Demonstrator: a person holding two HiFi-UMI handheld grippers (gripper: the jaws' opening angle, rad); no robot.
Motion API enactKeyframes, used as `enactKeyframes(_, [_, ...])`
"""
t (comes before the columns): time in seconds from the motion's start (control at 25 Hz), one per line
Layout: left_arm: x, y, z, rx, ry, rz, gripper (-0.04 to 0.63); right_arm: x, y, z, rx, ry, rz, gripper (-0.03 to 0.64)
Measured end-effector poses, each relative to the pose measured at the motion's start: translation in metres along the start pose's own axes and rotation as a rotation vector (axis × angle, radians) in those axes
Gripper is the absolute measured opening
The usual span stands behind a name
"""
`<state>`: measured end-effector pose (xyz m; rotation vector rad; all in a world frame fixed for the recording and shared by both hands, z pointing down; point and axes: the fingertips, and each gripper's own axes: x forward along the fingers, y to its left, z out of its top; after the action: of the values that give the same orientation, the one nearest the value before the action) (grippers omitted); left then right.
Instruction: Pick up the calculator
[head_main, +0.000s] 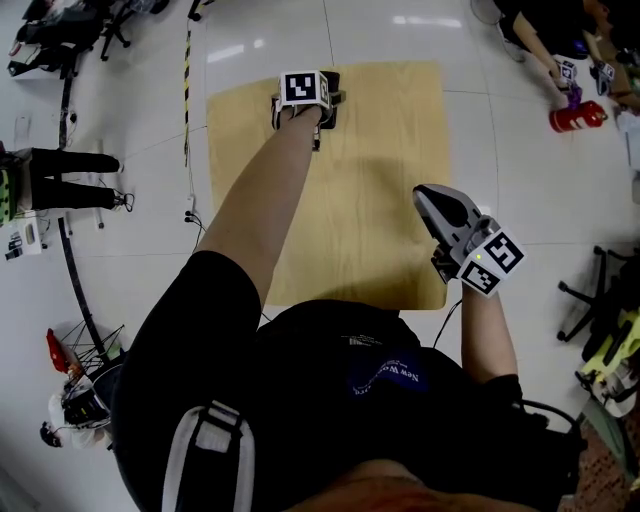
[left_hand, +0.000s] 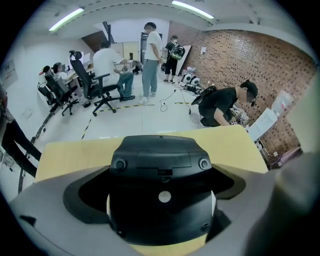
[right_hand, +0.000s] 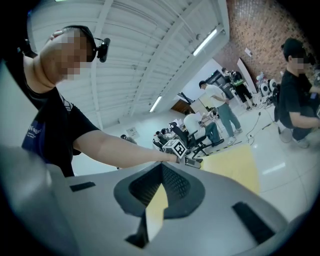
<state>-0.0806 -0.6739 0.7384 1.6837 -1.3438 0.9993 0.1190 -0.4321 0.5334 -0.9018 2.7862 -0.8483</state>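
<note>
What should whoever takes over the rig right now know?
Left gripper: shut on the calculator, which has its underside facing that gripper's camera, at the far end of the table.
Right gripper: shut, empty, over the table's near right corner.
Done: the grasp. Whether the calculator is clear of the table can't be told.
Left: lift it clear if it isn't already.

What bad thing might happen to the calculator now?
The calculator sits in the jaws of the left gripper, near the far edge of the wooden table. If the hold on its smooth back is loose, it might slip and drop onto the floor. The right gripper is shut and far off, so it probably couldn't catch it.
</note>
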Motion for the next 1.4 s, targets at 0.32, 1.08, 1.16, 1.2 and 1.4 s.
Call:
enactKeyframes(0.32, [-0.003, -0.004, 0.003, 0.053, -0.043, -0.027, 0.589, -0.010, -0.002, 0.004, 0.005, -0.007, -0.004, -0.015])
enactKeyframes(1.08, [-0.042, -0.002, -0.005, -0.049, -0.185, -0.288, 0.589, 0.007, 0.025, 0.016, -0.034, 0.008, 0.031, -0.015])
enactKeyframes(1.16, [-0.054, -0.005, -0.003, -0.062, -0.231, -0.344, 0.588, 0.011, 0.030, 0.016, -0.041, 0.013, 0.040, -0.015])
enactKeyframes(1.2, [-0.060, -0.007, -0.002, -0.067, -0.258, -0.374, 0.588, 0.012, 0.033, 0.017, -0.044, 0.016, 0.045, -0.015])
enactKeyframes(1.4, [-0.110, -0.014, 0.003, -0.117, -0.404, -0.566, 0.589, 0.027, 0.052, 0.020, -0.065, 0.029, 0.068, -0.015])
